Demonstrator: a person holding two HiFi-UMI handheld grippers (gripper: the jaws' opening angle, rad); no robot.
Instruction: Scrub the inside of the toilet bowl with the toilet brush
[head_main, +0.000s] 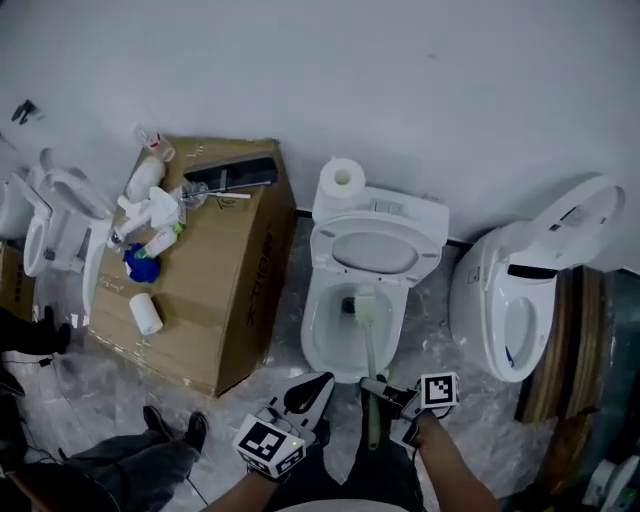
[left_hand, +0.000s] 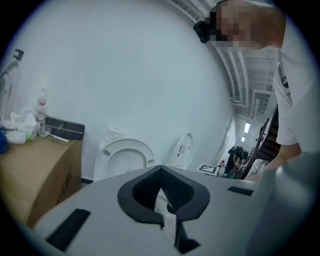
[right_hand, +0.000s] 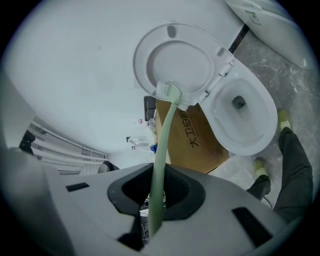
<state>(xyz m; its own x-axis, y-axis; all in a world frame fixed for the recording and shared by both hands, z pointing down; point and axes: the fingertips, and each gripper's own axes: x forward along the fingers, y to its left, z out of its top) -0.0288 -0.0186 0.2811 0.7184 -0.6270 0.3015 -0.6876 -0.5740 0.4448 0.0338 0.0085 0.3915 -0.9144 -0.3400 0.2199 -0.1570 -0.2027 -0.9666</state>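
The white toilet (head_main: 325, 345) stands in the middle with its lid (head_main: 375, 250) raised against the wall. A pale green toilet brush (head_main: 371, 350) reaches down into the bowl, its white head near the drain. My right gripper (head_main: 378, 386) is shut on the brush handle just in front of the rim. In the right gripper view the handle (right_hand: 162, 150) runs out between the jaws of the right gripper (right_hand: 154, 202) to the brush head (right_hand: 172, 92), with the bowl (right_hand: 245, 117) to the right. My left gripper (head_main: 316, 388) hovers beside the rim, shut and empty; the left gripper (left_hand: 167, 222) faces the lid (left_hand: 122, 157).
A cardboard box (head_main: 215, 290) with bottles and a blue object on top stands left of the toilet. A paper roll (head_main: 342, 177) sits on the tank. A second toilet (head_main: 515, 295) stands at the right, another (head_main: 60, 230) far left. The floor is covered with plastic sheeting (head_main: 110, 385).
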